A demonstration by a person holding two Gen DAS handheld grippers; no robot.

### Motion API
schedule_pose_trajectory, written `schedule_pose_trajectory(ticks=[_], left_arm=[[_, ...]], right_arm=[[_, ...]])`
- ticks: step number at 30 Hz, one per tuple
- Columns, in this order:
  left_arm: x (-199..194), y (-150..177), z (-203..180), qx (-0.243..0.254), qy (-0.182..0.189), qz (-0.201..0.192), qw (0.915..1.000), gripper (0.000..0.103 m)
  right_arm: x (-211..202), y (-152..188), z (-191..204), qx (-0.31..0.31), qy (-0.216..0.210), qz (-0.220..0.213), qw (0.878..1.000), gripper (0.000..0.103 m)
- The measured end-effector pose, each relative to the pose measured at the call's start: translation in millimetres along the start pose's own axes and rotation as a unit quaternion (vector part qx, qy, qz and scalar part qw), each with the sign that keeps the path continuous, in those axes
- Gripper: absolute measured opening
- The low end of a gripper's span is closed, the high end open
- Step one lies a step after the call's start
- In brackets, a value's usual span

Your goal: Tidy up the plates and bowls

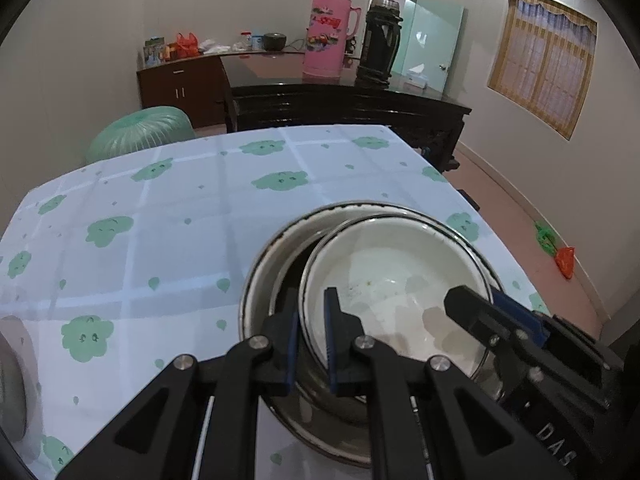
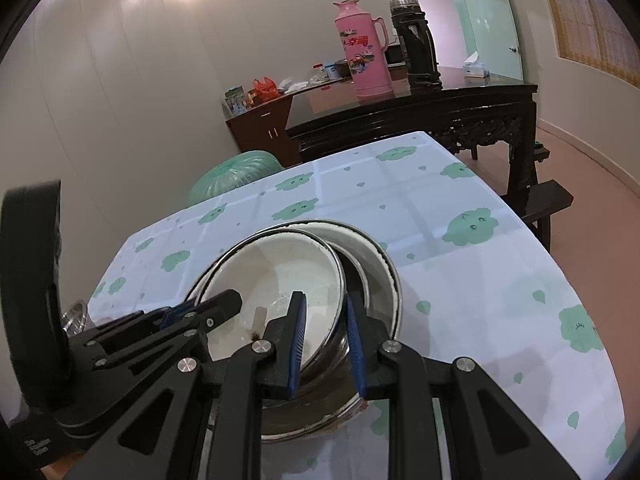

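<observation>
A white bowl [image 1: 392,276] with a dark rim sits tilted inside a larger metal-walled bowl [image 1: 264,268] on the table. My left gripper [image 1: 312,334] is shut on the white bowl's left rim, one blue pad inside and one outside. My right gripper [image 2: 326,340] is shut on the opposite rim of the white bowl [image 2: 276,276], its outer finger down inside the larger bowl [image 2: 378,276]. Each gripper shows in the other's view: the right gripper [image 1: 476,312] and the left gripper [image 2: 218,306]. Some crumbs lie in the white bowl.
The tablecloth [image 1: 168,216] is pale with green clouds. A metal dish [image 1: 10,376] lies at its left edge. Behind stand a dark table [image 2: 420,108] with a pink flask [image 2: 366,50] and a black flask [image 2: 416,44], and a green round stool [image 1: 140,132].
</observation>
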State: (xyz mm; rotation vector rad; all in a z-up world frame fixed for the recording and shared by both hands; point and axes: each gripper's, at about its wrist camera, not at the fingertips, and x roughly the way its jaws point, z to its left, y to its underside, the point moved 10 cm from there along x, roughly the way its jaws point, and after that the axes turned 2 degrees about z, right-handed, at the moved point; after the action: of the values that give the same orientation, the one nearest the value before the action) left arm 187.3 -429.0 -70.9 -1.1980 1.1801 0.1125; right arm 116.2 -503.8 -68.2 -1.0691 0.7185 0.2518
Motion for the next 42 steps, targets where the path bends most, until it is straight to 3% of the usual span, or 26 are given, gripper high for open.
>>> schedule_pose_trajectory(ticks=[6,9,11,12,13,14,16,17,19,20,30,36,42], left_arm=[[1.1,-0.1,-0.6,0.016,-0.019,-0.006,0.9997,0.009],[-4.5,-2.3,-0.1,0.025,-0.042,-0.018,0.9987,0.014],[-12.8,-5.5,-3.1,0.036,-0.047,-0.03,0.9978,0.029],[-20.6,-9.1,-1.4,0.037,-0.062,-0.045,0.9964,0.058],[-29.7,-12.9,3.3,0.033,-0.084,-0.064,0.9938,0.077],[-39.9,-17.1,8.4,0.029,-0.105,-0.087,0.9903,0.082],[-52.8,-21.6,13.8,0.027,-0.121,-0.109,0.9863,0.091],[-56.2,-22.5,16.3,0.024,-0.124,-0.113,0.9855,0.091],[-61.8,-20.2,22.6,0.019,-0.131,-0.116,0.9843,0.091],[-63.5,-17.2,25.6,0.016,-0.135,-0.116,0.9839,0.091],[-75.2,11.8,43.5,-0.001,-0.165,-0.118,0.9792,0.091],[-96.9,25.5,57.7,-0.028,-0.176,-0.139,0.9741,0.091],[-101.8,44.7,61.8,-0.026,-0.184,-0.141,0.9724,0.091]], right_arm=[[0.4,0.5,3.2,-0.011,0.009,-0.016,1.0,0.024],[-2.1,0.2,0.1,0.011,-0.01,-0.019,1.0,0.025],[-5.7,0.6,-3.3,0.036,-0.029,-0.023,0.999,0.026],[-7.4,0.5,-4.4,0.042,-0.033,-0.024,0.998,0.026],[-10.0,0.3,-5.9,0.047,-0.035,-0.028,0.998,0.027],[-12.5,0.0,-7.4,0.051,-0.033,-0.033,0.998,0.027],[-20.9,-1.6,-11.2,0.062,-0.03,-0.047,0.997,0.042],[-24.9,-2.9,-12.0,0.065,-0.033,-0.056,0.996,0.046],[-33.6,-4.4,-13.3,0.067,-0.022,-0.073,0.995,0.065],[-39.3,-5.4,-13.5,0.064,-0.015,-0.086,0.994,0.066],[-63.9,-10.2,-22.2,0.087,0.002,-0.149,0.985,0.075],[-82.6,-13.9,-11.9,0.049,0.016,-0.196,0.979,0.075],[-84.8,-5.8,-3.1,0.018,0.024,-0.19,0.981,0.075]])
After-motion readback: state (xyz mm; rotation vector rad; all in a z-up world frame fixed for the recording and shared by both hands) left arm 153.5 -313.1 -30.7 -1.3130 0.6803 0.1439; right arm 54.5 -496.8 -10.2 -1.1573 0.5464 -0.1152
